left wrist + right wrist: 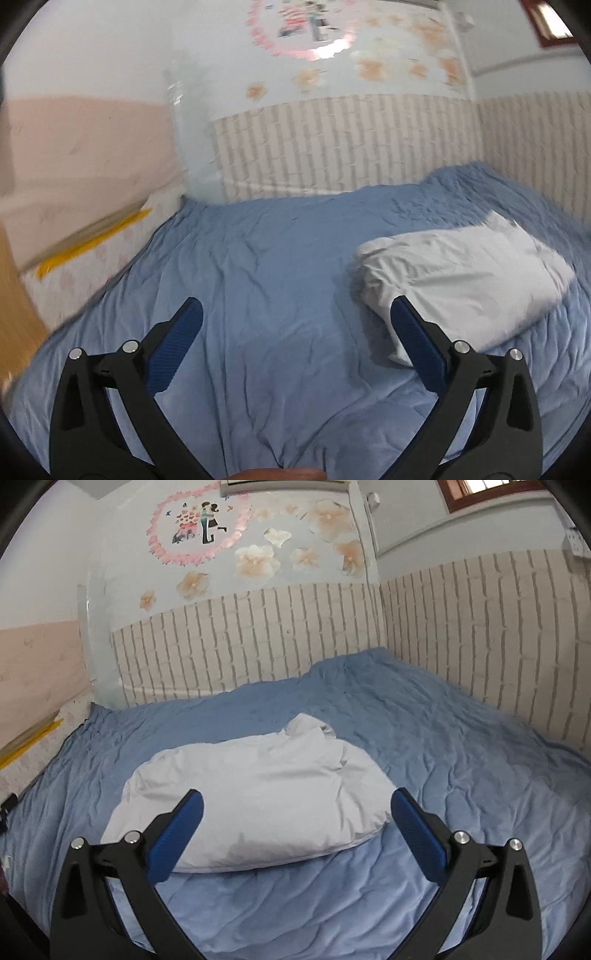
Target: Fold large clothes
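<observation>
A folded white garment (255,794) lies as a puffy bundle on the blue bedspread (443,760), collar end toward the wall. In the right wrist view my right gripper (297,808) hovers open just in front of its near edge, nothing between the blue pads. In the left wrist view the same white garment (461,273) lies to the right. My left gripper (295,317) stands open over bare bedspread (258,277), its right finger (417,339) overlapping the bundle's near corner in the picture. Neither gripper holds anything.
Brick-pattern panelling (258,646) lines the two walls at the bed's far and right sides. A yellow strip (92,240) and a wooden board (14,295) stand off the bed's left edge. Flower stickers (258,559) decorate the wall above.
</observation>
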Available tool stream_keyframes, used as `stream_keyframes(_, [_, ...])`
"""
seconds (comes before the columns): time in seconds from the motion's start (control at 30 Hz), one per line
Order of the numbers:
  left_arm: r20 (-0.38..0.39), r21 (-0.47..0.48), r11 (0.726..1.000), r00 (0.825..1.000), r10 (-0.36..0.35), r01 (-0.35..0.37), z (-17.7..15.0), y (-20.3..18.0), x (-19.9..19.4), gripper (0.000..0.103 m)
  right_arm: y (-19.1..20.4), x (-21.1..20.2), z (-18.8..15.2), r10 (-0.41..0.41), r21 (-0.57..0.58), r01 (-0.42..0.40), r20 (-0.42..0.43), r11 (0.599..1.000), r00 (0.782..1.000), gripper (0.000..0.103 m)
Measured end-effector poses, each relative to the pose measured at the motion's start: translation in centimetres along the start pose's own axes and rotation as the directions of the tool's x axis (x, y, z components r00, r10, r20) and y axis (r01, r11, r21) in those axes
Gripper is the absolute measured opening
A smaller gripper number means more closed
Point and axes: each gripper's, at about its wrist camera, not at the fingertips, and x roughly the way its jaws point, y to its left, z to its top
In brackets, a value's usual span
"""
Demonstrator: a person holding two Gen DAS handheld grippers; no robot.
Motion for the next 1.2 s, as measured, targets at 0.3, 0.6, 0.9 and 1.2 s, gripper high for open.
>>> stream_keyframes(0.3, [0.052, -0.015, 0.998, 0.997, -0.057, 0.058, 1.1, -1.4, -1.6, 0.100, 4.7, 0.4, -1.2, 0.051, -0.210, -0.062, -0.058, 0.976, 0.997, 0.101])
stream_keyframes(0.6, [0.012, -0.060, 0.996, 0.998, -0.064, 0.065, 1.1, -1.5, -0.3, 0.100, 5.0, 1.5, -1.3, 0.020, -0.230, -0.042, -0.100, 0.972, 0.995, 0.101])
stream_keyframes(0.9, [0.022, 0.008, 0.999, 0.999, -0.043, 0.043, 1.0, -2.2, 0.3, 0.100, 6.4, 2.8, -1.9, -0.024, -0.289, -0.014, -0.130, 0.957, 0.991, 0.101])
stream_keyframes(1.2, [-0.052, -0.035, 0.998, 0.997, -0.055, 0.053, 0.5, -1.6, 1.9, 0.100, 7.2, 3.9, -2.6, -0.007, -0.313, -0.052, -0.186, 0.948, 0.982, 0.101])
